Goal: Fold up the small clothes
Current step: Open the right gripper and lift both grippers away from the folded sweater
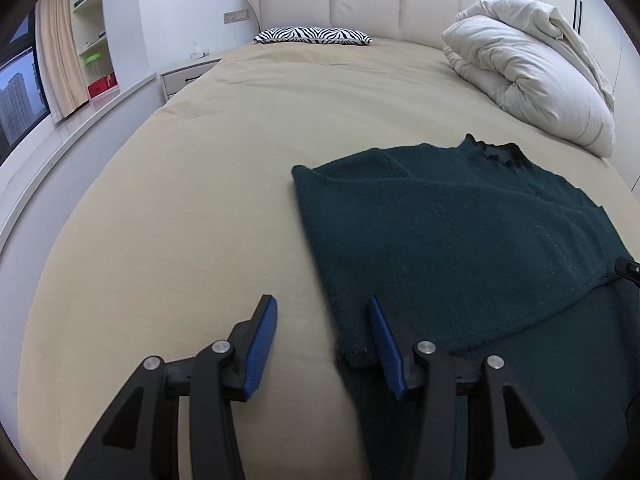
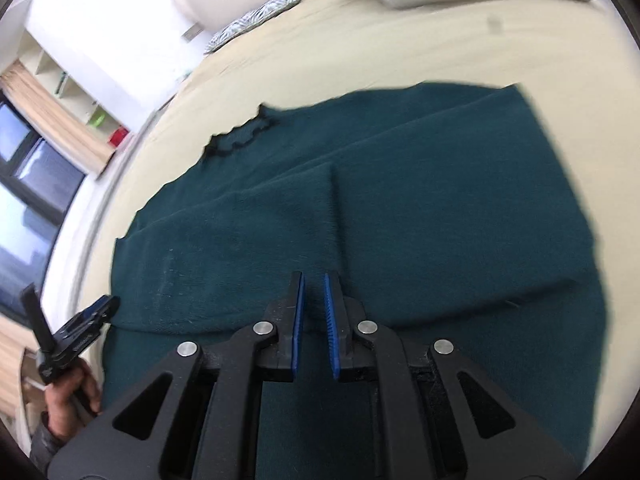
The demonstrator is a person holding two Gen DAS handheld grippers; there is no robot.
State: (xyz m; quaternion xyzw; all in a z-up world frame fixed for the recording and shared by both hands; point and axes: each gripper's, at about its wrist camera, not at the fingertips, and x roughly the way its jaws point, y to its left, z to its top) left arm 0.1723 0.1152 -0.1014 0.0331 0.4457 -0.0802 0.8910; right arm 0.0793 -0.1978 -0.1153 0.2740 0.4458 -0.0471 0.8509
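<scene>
A dark green sweater lies flat on the beige bed sheet, collar toward the headboard and a sleeve folded across its body. My left gripper is open just above the sweater's near left corner; the cloth edge runs by its right pad and nothing is pinched. In the right wrist view the sweater fills the middle. My right gripper hovers over its lower part, blue pads a narrow gap apart with nothing between them. A hand holds the left gripper at the sweater's left edge.
A bunched white duvet sits at the bed's far right, close behind the collar. A zebra-print pillow lies by the padded headboard. A nightstand and a window ledge run along the bed's left side.
</scene>
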